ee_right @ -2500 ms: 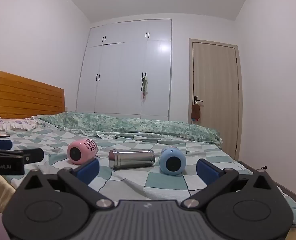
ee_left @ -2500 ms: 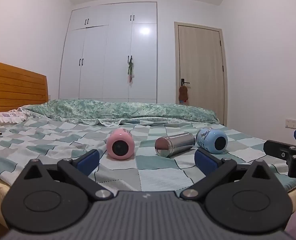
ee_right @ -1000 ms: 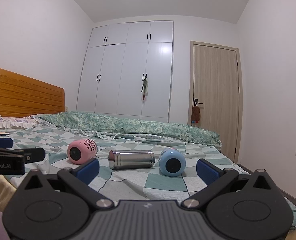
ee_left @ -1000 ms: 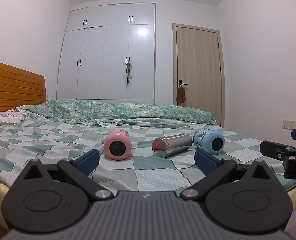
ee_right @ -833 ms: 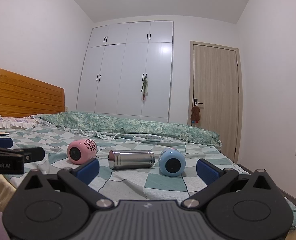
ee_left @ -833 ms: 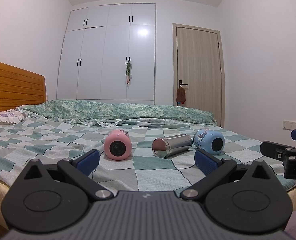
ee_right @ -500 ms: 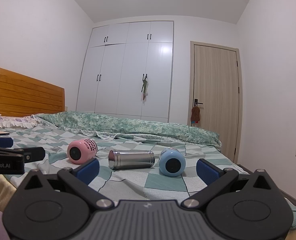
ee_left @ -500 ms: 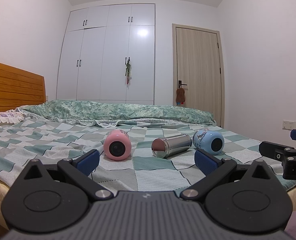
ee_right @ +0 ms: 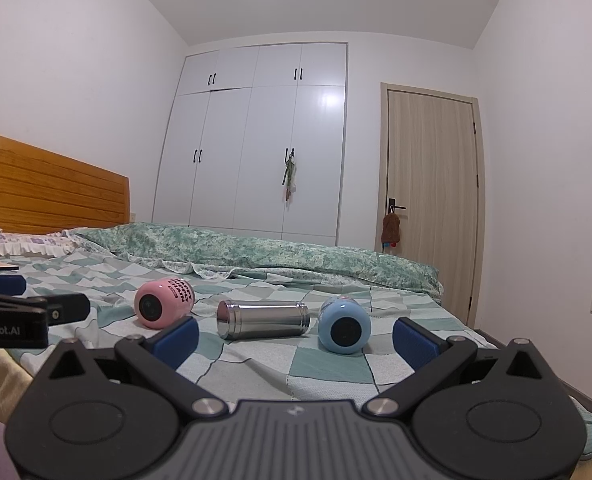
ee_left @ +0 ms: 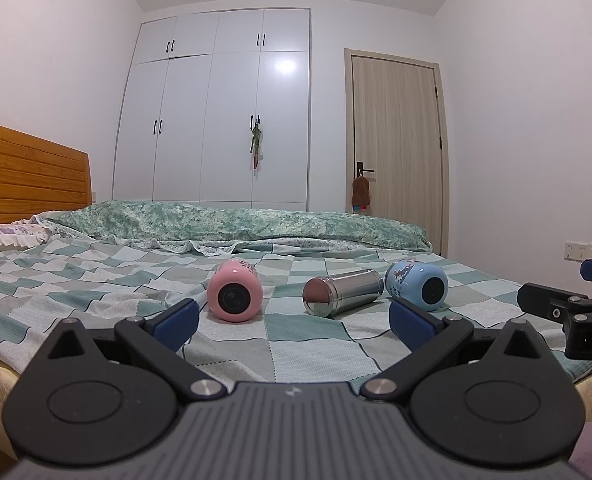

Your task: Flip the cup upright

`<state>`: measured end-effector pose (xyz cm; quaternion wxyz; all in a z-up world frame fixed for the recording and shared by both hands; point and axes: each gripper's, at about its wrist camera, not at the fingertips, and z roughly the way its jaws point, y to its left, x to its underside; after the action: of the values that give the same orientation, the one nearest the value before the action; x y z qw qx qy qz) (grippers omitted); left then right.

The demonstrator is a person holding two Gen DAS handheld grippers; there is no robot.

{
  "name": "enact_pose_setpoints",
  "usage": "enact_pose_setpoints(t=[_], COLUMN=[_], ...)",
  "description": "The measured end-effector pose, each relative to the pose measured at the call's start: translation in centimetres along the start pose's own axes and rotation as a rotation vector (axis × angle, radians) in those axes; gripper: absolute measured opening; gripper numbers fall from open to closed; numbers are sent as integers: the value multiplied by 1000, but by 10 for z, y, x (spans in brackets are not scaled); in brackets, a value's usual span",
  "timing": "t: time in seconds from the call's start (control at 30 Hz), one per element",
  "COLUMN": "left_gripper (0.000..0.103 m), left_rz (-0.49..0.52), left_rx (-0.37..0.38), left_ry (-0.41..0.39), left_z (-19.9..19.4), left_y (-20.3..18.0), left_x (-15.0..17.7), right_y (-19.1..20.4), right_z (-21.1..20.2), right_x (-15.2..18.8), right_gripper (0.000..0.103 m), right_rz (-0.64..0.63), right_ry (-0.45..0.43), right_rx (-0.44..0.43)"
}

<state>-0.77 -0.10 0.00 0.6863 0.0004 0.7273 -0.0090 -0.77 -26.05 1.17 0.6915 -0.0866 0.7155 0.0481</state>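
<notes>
Left wrist view: my left gripper (ee_left: 292, 322) is spread wide and holds nothing; low in the frame's centre three cups lie on their sides on the checked bed (ee_left: 96, 280): a pink cup (ee_left: 235, 297) at left, a steel cup (ee_left: 342, 291) in the middle, a blue cup (ee_left: 418, 285) at right, all apart from my blue fingertips (ee_left: 176, 320); my right gripper shows at the right edge.

Right wrist view: my right gripper (ee_right: 296, 338) is likewise wide open and empty; the pink cup (ee_right: 163, 308), steel cup (ee_right: 263, 319) and blue cup (ee_right: 344, 330) lie in a row across the lower centre; my left gripper pokes in at the left edge.
</notes>
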Motion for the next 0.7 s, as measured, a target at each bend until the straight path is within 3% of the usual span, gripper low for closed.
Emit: enact_pose_setpoints(t=[0.7], left_gripper=[103], left_rz=[-1], left_rx=[-2], left_ry=[-1], left_z=[0], left_y=[0], left_x=[0], right_y=[-1], right_z=[-1], right_x=[-2], right_gripper=[103], right_rz=[0], right_ry=[5], right_rx=[-6])
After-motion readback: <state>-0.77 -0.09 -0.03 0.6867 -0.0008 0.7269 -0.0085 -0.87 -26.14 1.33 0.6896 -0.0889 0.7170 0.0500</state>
